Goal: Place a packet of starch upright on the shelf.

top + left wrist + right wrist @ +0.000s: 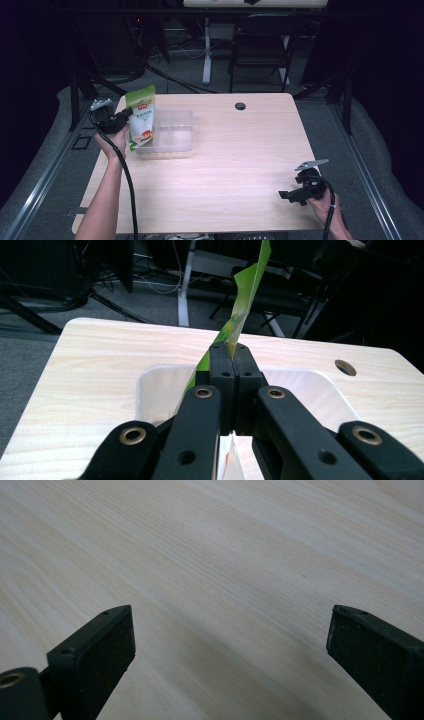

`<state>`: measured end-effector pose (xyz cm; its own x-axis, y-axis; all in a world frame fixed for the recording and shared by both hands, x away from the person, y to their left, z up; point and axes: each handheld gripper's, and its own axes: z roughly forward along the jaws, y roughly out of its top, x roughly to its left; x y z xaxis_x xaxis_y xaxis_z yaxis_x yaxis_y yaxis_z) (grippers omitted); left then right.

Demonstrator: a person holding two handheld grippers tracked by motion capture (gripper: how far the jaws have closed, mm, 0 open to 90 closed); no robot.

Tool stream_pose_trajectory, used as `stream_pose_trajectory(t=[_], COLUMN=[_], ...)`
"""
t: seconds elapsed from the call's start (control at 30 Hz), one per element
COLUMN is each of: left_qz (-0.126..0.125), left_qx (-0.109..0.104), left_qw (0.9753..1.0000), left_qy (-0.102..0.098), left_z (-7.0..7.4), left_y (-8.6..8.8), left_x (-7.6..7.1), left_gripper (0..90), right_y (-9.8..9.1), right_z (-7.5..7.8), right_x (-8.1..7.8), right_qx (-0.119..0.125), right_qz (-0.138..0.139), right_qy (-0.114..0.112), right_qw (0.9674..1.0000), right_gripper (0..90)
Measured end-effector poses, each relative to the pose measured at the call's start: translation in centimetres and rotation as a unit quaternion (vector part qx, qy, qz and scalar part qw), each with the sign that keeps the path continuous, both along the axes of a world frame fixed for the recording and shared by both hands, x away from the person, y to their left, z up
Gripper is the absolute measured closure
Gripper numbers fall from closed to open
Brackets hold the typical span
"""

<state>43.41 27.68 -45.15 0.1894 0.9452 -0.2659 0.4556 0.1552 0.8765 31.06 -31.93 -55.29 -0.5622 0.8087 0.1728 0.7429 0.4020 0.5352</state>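
Observation:
A green and white pouch (141,117) stands upright at the left end of a clear plastic tray (177,131). My left gripper (128,114) is shut on the pouch's left edge. In the left gripper view the jaws pinch the thin green edge of the pouch (247,290) above the tray (150,390). My right gripper (285,195) rests low near the table's front right corner, pointing left. In the right gripper view its pads (107,650) stand wide apart, the gripper (230,652) open over bare wood with nothing between them.
The light wooden table (225,165) has a cable hole (240,106) near its back edge. A dark chair (260,45) and a white desk leg (206,50) stand beyond the table. Cables trail from both grippers toward the front edge.

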Motion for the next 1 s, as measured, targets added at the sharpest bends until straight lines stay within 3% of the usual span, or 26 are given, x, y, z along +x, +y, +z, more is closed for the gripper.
stream_pose_trajectory(t=[0.2,0.33,0.43,0.5,0.63,0.73,0.87,1.0], left_qz=[-0.027,-0.066,-0.071,-0.068,-0.06,-0.058,-0.055,-0.039], left_qx=[0.038,0.051,0.073,0.091,0.13,0.117,0.097,0.078], left_qw=[0.9986,0.9944,0.9913,0.9892,0.9838,0.9863,0.9896,0.9944], left_qy=[0.024,0.065,0.083,0.093,0.109,0.102,0.09,0.06], left_z=[0.7,1.0,1.4,1.4,1.2,1.1,1.2,1.4], left_y=[-0.2,-0.2,-0.6,-0.8,-1.4,-1.4,-1.1,-0.9], left_x=[0.4,2.2,3.5,4.1,4.9,4.7,3.9,2.9], left_gripper=[87.9,66.8,57.1,56.4,71.5,89.0,90.0,90.0], right_y=[0.0,0.0,0.0,0.0,-0.1,-0.1,0.0,0.0], right_z=[0.0,-0.1,-0.1,-0.1,-0.2,-0.2,-0.2,-0.1], right_x=[0.1,0.1,0.1,0.1,0.1,0.2,0.1,0.2], right_qx=[-0.001,0.001,0.001,0.0,0.002,0.001,0.002,0.002], right_qz=[0.002,0.0,0.002,0.001,0.002,0.002,0.001,0.004], right_qy=[0.002,0.002,0.003,0.004,0.007,0.007,0.003,0.003], right_qw=[1.0,1.0,1.0,1.0,1.0,1.0,1.0,1.0], right_gripper=[4.8,4.8,4.8,4.7,4.7,4.7,4.7,4.7])
